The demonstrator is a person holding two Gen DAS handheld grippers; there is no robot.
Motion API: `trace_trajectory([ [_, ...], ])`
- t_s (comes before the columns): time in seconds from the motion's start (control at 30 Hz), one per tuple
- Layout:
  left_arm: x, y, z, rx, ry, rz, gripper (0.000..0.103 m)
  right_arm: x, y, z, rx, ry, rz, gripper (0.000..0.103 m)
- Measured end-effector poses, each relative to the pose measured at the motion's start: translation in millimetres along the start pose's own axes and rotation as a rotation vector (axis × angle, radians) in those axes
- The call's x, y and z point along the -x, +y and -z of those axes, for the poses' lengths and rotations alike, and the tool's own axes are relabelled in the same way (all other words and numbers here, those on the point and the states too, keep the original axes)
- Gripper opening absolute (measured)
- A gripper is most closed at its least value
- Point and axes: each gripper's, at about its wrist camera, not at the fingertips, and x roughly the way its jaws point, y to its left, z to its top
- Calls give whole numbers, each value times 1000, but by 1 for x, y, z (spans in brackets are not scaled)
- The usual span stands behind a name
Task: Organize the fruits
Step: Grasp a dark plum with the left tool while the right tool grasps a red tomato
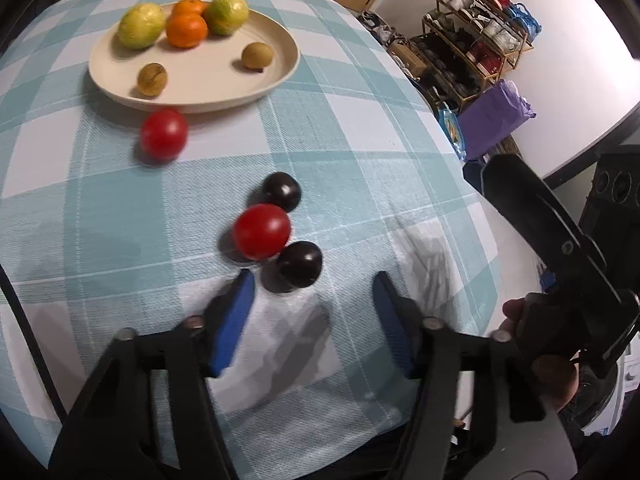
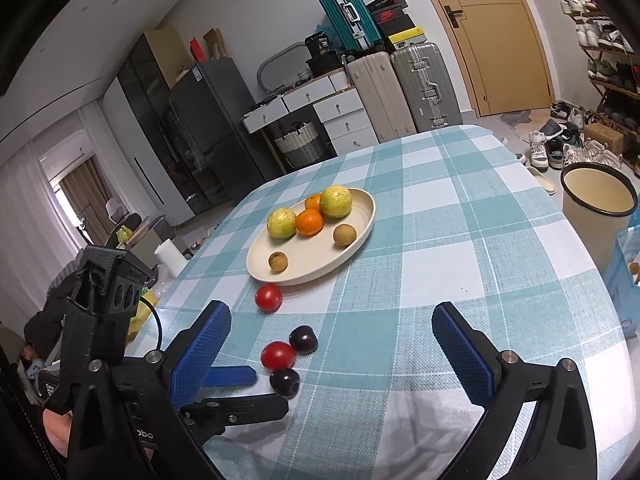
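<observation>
Desk covered in a teal-and-white checked cloth (image 1: 340, 128). Cream oval plate (image 1: 276, 76) sits upper left in the left wrist view, mid-frame in the right wrist view (image 2: 360, 240). On the plate: two yellow-green round citrus fruits (image 1: 142, 26) (image 1: 228, 14), two small orange mandarins (image 1: 187, 30) (image 1: 192, 6) bunched between them at the far rim, and two small brown round longan-like fruits (image 1: 152, 79) (image 1: 257, 56) apart on the nearer part.

Off the plate, on the cloth: one red cherry tomato (image 1: 164, 133) just beside the plate's near edge, slightly blurred. Lower, at frame centre, a tight cluster: second red cherry tomato (image 1: 262, 231) between two dark purple glossy round fruits (image 1: 282, 191) (image 1: 300, 265), each touching or nearly touching it.

Left gripper (image 1: 314, 300), black frame with blue pads, bottom of the left wrist view: jaws partly apart, nothing between them, gripping nothing. The nearer dark fruit lies just beyond the left pad's tip; contact unclear. In the right wrist view this gripper (image 2: 240, 384) comes in from lower left, its tip just beside the same dark fruit (image 2: 285, 382).

Right gripper (image 2: 332, 344), bottom of the right wrist view: jaws spread wide, released, empty, above the cloth with the cluster in front of its left pad. A hand (image 1: 556, 376) holds its handle, lower right of the left wrist view.

Background: suitcases, white drawers, dark fridge, wooden door, shoe rack, cream bin (image 2: 596, 208) at right.
</observation>
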Motion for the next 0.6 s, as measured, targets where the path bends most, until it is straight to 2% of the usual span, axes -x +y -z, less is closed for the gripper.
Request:
trace_trajectory([
  [0.07, -3, 0, -1, 9, 9, 9, 44, 1, -2, 1, -7, -2, -3, 103],
  [0.13, -6, 1, -1, 20, 9, 6, 42, 2, -3, 1, -9, -3, -2, 103],
  [0.43, -7, 4, -7, 55, -19, -17, 41, 4, -13, 7, -38, -5, -12, 103],
  [0.5, -9, 3, -7, 49, -18, -22, 32, 4, -14, 7, -40, -5, -12, 103],
  [0.53, -10, 4, -8, 50, -14, -17, 21, 3, -14, 7, -41, -3, -14, 103],
  [0.6, -11, 6, -8, 54, -13, -2, 20, 3, -14, 8, -41, -1, -15, 103],
])
